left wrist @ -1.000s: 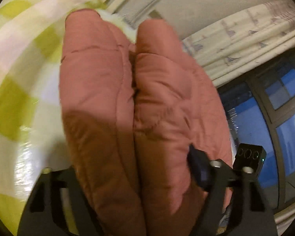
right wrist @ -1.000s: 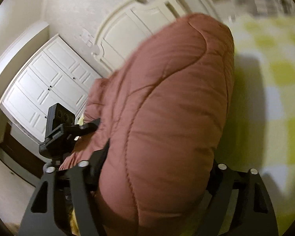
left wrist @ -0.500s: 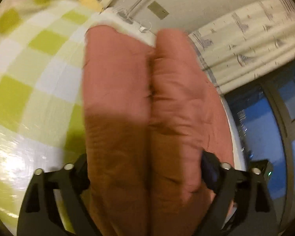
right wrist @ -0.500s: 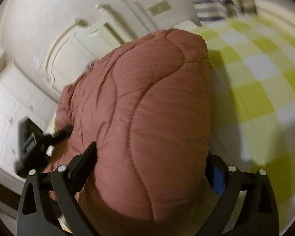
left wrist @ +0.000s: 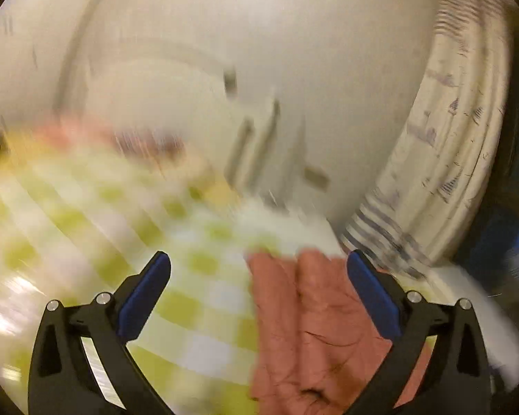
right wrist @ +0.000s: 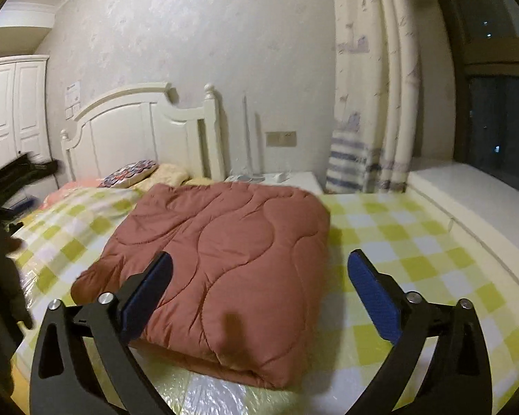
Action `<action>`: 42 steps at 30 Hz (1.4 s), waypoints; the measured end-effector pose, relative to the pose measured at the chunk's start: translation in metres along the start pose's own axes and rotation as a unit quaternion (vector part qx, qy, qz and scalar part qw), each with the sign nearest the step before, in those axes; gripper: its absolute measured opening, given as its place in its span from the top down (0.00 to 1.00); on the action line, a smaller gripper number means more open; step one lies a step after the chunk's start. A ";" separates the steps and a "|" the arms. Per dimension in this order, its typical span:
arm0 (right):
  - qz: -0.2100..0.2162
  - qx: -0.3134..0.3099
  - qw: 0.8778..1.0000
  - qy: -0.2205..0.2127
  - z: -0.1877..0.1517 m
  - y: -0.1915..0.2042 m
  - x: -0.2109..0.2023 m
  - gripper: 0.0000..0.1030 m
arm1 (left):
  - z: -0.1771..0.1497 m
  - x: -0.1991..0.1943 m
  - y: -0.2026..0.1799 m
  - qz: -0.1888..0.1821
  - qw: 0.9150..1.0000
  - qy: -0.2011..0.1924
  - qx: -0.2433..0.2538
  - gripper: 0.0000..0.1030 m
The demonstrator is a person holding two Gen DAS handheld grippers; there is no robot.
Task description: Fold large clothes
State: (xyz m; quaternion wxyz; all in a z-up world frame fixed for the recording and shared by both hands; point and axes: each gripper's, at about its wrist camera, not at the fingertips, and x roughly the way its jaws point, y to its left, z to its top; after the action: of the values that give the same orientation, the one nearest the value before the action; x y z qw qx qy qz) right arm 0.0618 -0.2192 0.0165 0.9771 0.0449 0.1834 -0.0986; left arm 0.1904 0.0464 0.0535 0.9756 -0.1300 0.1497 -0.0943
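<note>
On the bed (right wrist: 415, 242) the folded quilt (right wrist: 218, 259) lies just ahead of both tongs, right tongs (right wrist: 259, 294) and left tongs (left wrist: 259, 294), spread apart and empty.

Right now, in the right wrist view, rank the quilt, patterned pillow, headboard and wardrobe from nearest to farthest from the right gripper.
1. Folded pink quilt: just ahead of the right gripper, on the bed.
2. Patterned pillow: beyond it, left.
3. White headboard: behind the pillow.
4. White wardrobe: far left, by the wall.
</note>
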 end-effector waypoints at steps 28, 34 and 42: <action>-0.048 0.029 0.998 -0.010 -0.029 -0.018 -0.089 0.05 | -0.104 -0.110 -0.097 0.016 0.987 0.023 0.156 0.02; -0.037 0.008 0.999 -0.014 -0.034 0.000 -0.090 0.05 | -0.105 -0.107 -0.091 0.022 0.988 0.028 0.150 0.02; -0.031 0.006 0.999 -0.020 -0.038 0.004 -0.094 0.05 | -0.107 -0.103 -0.082 0.030 0.989 0.035 0.142 0.02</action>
State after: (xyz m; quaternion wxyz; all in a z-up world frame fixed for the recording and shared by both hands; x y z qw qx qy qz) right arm -0.0363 -0.1944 0.0161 0.9768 0.0426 0.1641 -0.1312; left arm 0.0485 -0.0326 0.0056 0.9807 0.0182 0.1730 -0.0897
